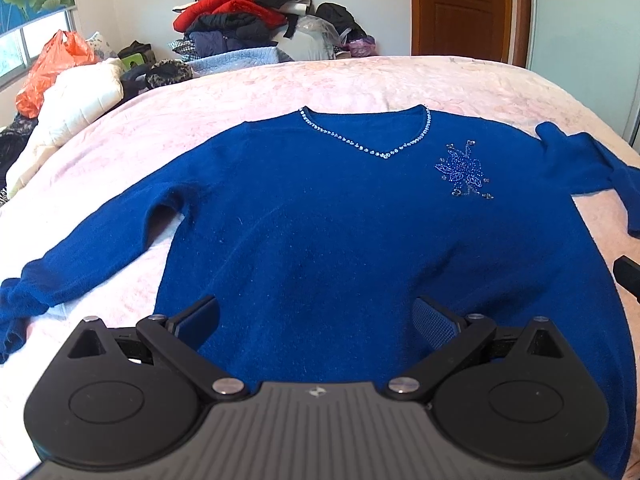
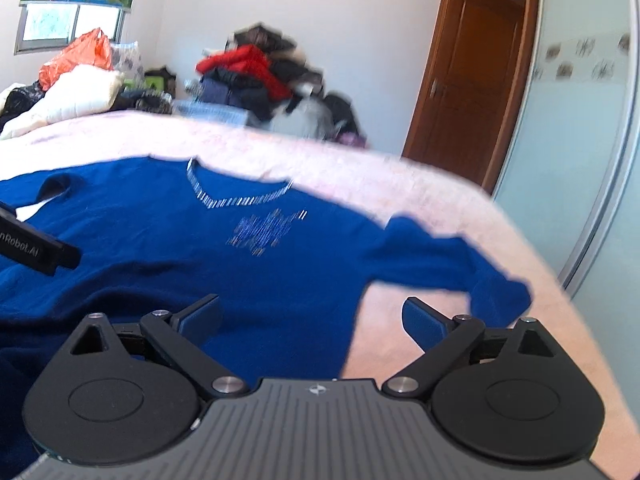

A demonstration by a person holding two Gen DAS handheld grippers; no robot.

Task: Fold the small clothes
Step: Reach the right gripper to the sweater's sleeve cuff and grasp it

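Note:
A blue long-sleeved sweater [image 1: 320, 220] with a beaded V-neck and a beaded flower on the chest lies flat, face up, on a pink bedspread [image 1: 360, 80]. Both sleeves are spread out to the sides. My left gripper [image 1: 316, 320] is open and empty, over the sweater's lower hem. My right gripper [image 2: 312, 320] is open and empty, over the sweater's [image 2: 200, 248] right side edge, below its right sleeve [image 2: 448, 260]. The right wrist view is blurred. The left gripper's body [image 2: 36, 246] shows at that view's left edge.
A heap of clothes [image 1: 248, 20] is stacked against the far wall beyond the bed. A white quilt [image 1: 76, 108] and an orange plastic bag [image 1: 52, 68] lie at the bed's far left. A wooden door [image 1: 460, 8] and a wardrobe panel [image 2: 580, 120] stand on the right.

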